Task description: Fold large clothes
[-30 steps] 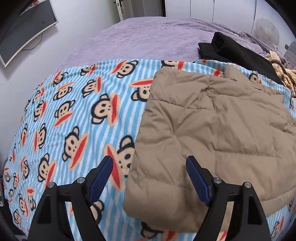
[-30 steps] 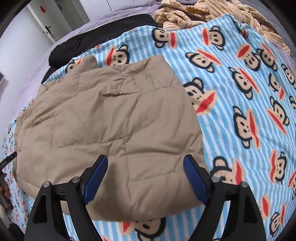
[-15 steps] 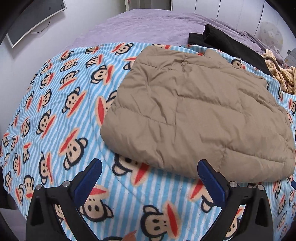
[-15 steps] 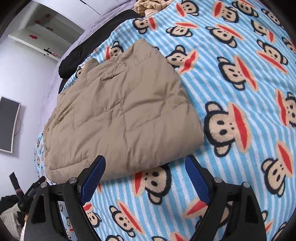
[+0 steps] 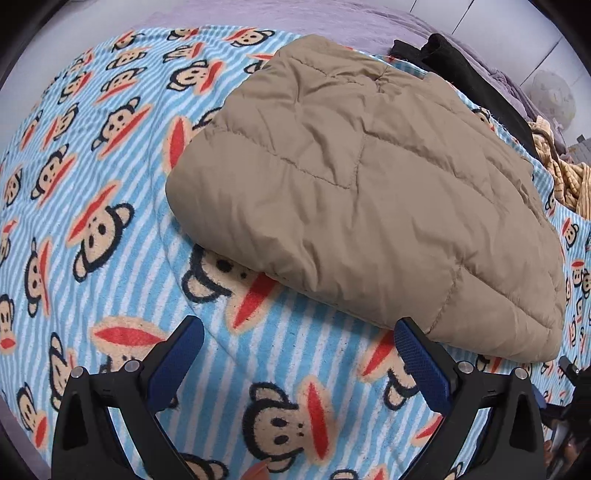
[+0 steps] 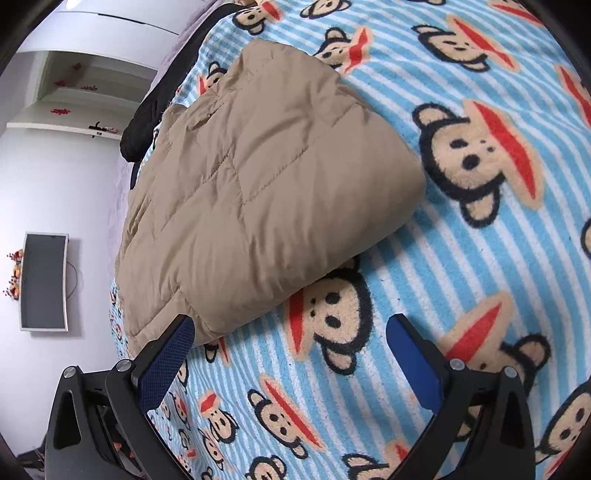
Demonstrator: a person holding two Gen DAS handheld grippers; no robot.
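A tan quilted jacket (image 5: pixel 362 192) lies folded into a thick bundle on a blue striped blanket with monkey faces (image 5: pixel 110 221). My left gripper (image 5: pixel 299 343) hovers over the blanket just short of the bundle's near edge, open, nothing between its blue pads. In the right wrist view the same jacket (image 6: pixel 258 192) fills the upper left. My right gripper (image 6: pixel 291 339) is open and its jaws are still opening; only blanket (image 6: pixel 480 258) lies between them, and the left pad sits by the bundle's near corner.
A black garment (image 5: pixel 454 62) lies behind the jacket on a purple bedspread (image 5: pixel 295 14), and a yellow striped cloth (image 5: pixel 569 177) is at the far right. A wall-mounted screen (image 6: pixel 44 280) and white shelves (image 6: pixel 74 92) stand off the bed's left side.
Both grippers drew back from over the jacket to the blanket in front of it and tilted further down. Their jaws widened. The jacket stays folded in place.
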